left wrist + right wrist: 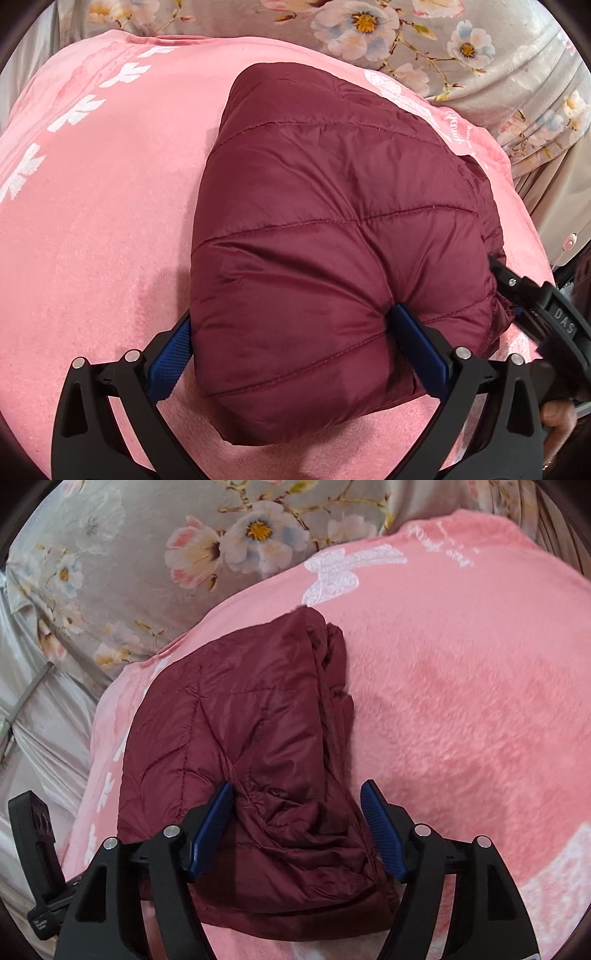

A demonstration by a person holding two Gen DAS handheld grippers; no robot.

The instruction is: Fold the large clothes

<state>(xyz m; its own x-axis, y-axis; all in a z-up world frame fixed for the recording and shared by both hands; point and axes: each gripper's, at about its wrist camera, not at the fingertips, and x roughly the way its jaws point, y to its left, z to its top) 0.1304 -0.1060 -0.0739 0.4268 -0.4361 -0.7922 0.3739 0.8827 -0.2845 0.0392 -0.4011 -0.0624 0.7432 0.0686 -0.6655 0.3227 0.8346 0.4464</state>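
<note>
With my right gripper (295, 827) standing wide, its blue pads (380, 834) are clear of the fabric on the right side and at most brushing it on the left, so I hold nothing there; the near end of the maroon quilted jacket (240, 738) simply lies bunched between the two fingers. My left gripper (291, 350) is also spread wide, but here the puffed bundle fills the gap and both pads (170, 354) sit against its flanks; I cannot tell whether they truly clamp it or only bracket it. The jacket (332, 221) is folded into a compact block lying on the pink fleece blanket (92, 221), its far end toward the floral bedsheet (480, 44), its near edge reaching past both sets of fingers toward the cameras. My main concern is spring-back: padded, slick shell fabric of this kind tends to puff open once released, and the loose gathered layers on the right edge look the likeliest to slide out. A second risk is dragging: if I withdraw either tool while a pad catches the cloth, the whole block could shift or unroll on the blanket. I judge the fold largely complete, pending a clean release.
</note>
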